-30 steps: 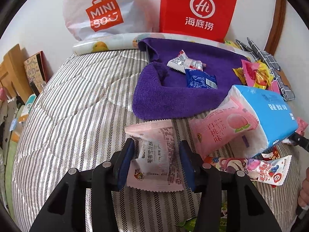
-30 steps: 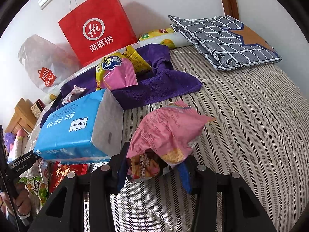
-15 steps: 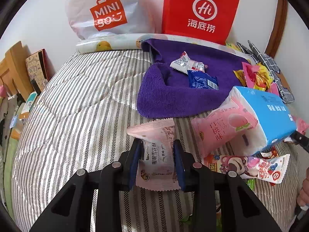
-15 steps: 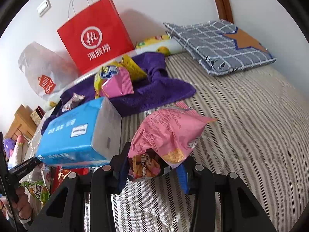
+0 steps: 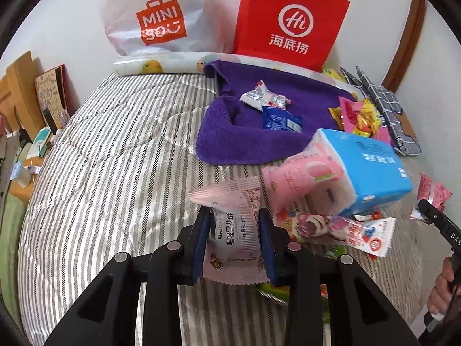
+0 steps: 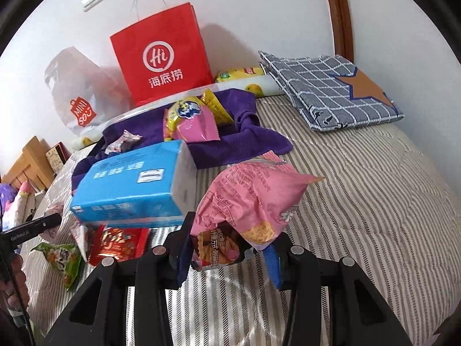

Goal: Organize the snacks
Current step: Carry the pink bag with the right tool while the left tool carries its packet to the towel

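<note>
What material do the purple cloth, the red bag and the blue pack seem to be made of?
Purple cloth: probably terry or microfibre, matt, with a fuzzy pile and soft folds.
Red bag: likely stiff paper, smooth, with sharp creases and thin cord handles.
Blue pack: thin glossy plastic film, apparently around white tissues visible at its end.

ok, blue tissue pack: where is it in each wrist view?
Left wrist: blue tissue pack at right of centre, just past the purple towel.
Right wrist: blue tissue pack at left of centre, in front of the towel.
Shared landmark: red paper bag against the wall.
</note>
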